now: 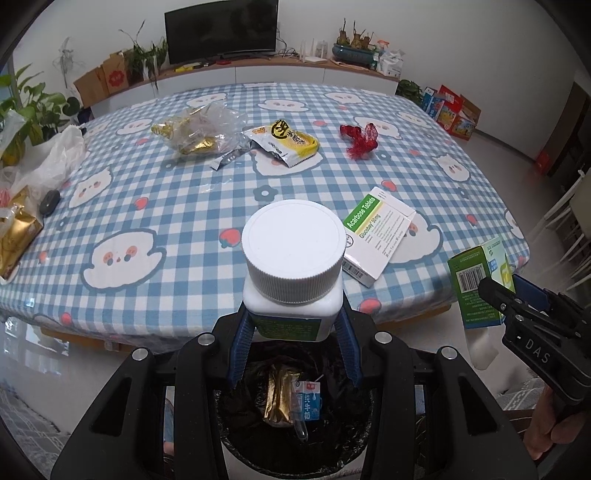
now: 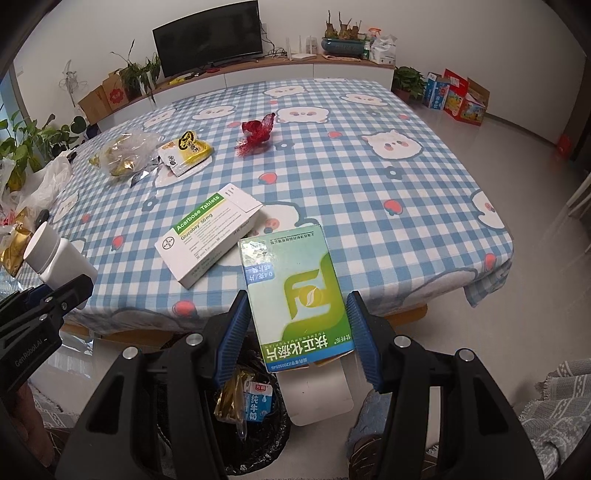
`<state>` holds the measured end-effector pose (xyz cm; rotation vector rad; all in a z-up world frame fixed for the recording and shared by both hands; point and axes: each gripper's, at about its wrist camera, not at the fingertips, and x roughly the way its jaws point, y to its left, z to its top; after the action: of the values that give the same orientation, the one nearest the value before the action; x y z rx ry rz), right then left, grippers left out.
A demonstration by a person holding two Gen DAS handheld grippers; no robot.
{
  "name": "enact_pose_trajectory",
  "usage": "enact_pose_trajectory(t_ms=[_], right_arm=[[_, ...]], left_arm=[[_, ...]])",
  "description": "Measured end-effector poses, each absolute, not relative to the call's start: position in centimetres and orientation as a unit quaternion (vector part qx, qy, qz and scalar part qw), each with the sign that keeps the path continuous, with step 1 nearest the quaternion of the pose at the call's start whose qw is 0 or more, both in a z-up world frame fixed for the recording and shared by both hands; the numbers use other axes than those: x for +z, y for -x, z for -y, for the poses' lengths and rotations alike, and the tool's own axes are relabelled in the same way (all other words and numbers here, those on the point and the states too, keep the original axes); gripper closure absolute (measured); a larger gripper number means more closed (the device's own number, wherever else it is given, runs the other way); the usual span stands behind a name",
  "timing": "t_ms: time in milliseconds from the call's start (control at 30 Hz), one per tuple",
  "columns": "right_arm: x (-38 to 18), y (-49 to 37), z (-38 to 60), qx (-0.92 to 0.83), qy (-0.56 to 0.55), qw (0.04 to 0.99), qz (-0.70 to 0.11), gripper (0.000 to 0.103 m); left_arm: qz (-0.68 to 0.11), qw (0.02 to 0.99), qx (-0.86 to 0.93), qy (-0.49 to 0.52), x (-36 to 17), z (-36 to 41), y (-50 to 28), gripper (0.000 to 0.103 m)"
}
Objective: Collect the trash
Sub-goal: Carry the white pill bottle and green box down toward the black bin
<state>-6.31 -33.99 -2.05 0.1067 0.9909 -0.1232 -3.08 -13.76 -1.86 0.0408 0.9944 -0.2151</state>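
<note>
My left gripper (image 1: 295, 325) is shut on a white pill bottle (image 1: 291, 258) with a ribbed cap, held over a black-lined trash bin (image 1: 236, 435). In the bin lie a gold wrapper (image 1: 281, 400) and a small milk carton (image 1: 306, 402). My right gripper (image 2: 299, 332) is shut on a green medicine box (image 2: 295, 291), its open flap hanging down, near the bin (image 2: 273, 439). On the checked tablecloth (image 1: 184, 206) remain a white Acarbose box (image 1: 376, 232), a yellow snack packet (image 1: 291, 142), a clear bag with gold wrappers (image 1: 199, 134) and a red net scrap (image 1: 360, 138).
White plastic bags (image 1: 48, 162) and a gold packet (image 1: 18, 232) sit at the table's left edge with a dark small object (image 1: 50, 201). Beyond the table stand a TV (image 1: 221, 31), potted plants and cardboard boxes. A person's hand (image 1: 554, 432) holds the right gripper.
</note>
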Motion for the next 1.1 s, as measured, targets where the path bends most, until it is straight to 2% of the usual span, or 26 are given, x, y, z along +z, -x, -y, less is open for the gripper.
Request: enact_pose_trajectory(t_ms=[433,1100], right_arm=[[-4.7,9.4,33.6,-0.062,-0.052,0.863,-0.499,0.052],[-11.8,10.6,35.8,-0.082,-0.056,0.83,-0.549,0.052]], left_arm=[[-0.496,0.863,-0.102,-0.014,-5.1,13.2,6.9,0.062],[-0.544,0.835,-0.081,-0.004,-14.1,12.7,8.2,0.062]])
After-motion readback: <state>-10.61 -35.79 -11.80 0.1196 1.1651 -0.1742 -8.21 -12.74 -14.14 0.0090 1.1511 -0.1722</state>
